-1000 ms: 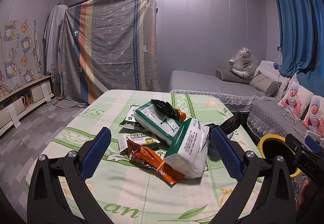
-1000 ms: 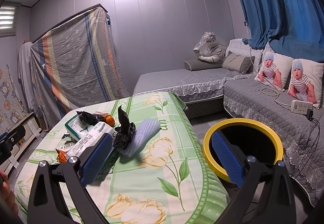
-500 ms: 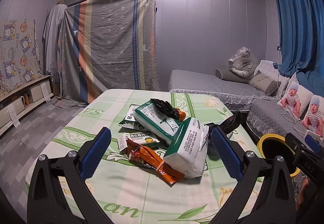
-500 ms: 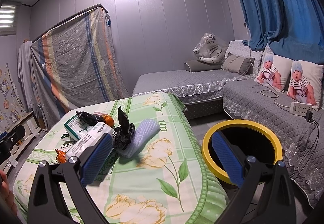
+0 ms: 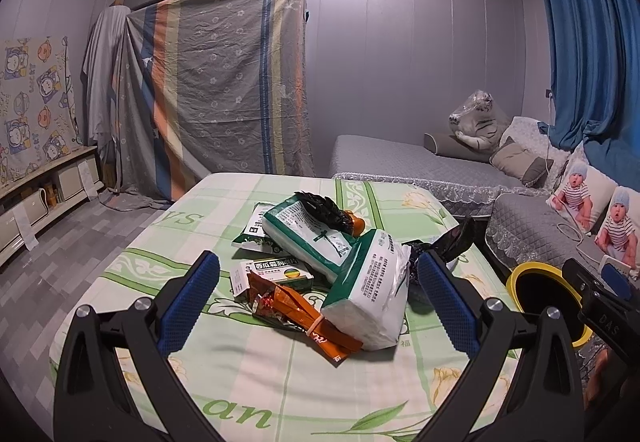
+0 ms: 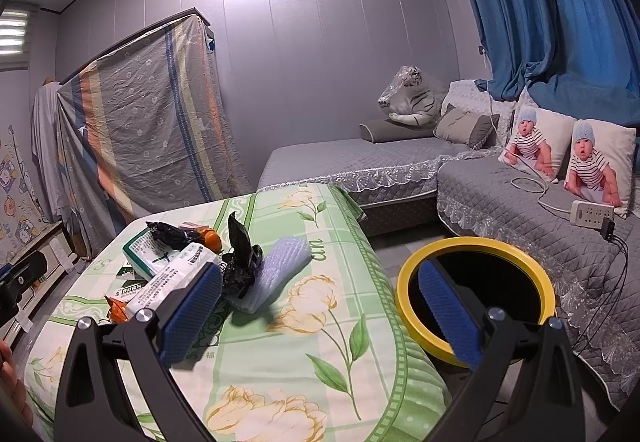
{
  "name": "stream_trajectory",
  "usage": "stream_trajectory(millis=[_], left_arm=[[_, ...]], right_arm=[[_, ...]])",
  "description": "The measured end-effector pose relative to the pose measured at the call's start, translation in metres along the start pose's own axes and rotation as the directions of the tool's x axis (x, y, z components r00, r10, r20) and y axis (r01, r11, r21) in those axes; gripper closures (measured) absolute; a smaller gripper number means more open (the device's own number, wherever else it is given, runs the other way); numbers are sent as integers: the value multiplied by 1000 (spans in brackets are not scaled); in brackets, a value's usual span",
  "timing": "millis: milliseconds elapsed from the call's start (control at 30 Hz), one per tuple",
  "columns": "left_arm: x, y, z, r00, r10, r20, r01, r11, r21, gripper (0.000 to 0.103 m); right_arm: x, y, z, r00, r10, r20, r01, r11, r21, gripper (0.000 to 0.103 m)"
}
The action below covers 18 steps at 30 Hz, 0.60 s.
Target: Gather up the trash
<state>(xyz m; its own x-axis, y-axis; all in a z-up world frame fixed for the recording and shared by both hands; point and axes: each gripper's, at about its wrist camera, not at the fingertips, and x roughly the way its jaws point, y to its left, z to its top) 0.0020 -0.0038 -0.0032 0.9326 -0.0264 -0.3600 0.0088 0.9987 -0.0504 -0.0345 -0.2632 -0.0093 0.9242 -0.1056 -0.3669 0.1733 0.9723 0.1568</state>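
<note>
Home living room: grey quilted sofa point(image 6: 520, 198), baby-print cushions point(image 6: 600, 166), blue curtain point(image 6: 560, 2), cloth-covered table point(image 5: 240, 382).

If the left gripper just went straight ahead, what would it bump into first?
Probably the white tissue pack, which lies between the open left gripper's fingers, with the orange wrapper just beside it. Depth is hard to judge through the fisheye.

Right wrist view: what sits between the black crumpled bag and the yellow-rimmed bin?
In the right wrist view, a pale blue foam sleeve leans against the black crumpled bag; past it only bare tablecloth until the yellow-rimmed bin.
</note>
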Motion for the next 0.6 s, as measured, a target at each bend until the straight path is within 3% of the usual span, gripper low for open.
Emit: stream_trajectory(millis=[600], left_arm=[[0, 1, 0, 1000, -2, -3, 2, 1000, -4, 8]], right_arm=[[-2, 1, 3, 1000, -6, 12, 6, 1000, -8, 8]])
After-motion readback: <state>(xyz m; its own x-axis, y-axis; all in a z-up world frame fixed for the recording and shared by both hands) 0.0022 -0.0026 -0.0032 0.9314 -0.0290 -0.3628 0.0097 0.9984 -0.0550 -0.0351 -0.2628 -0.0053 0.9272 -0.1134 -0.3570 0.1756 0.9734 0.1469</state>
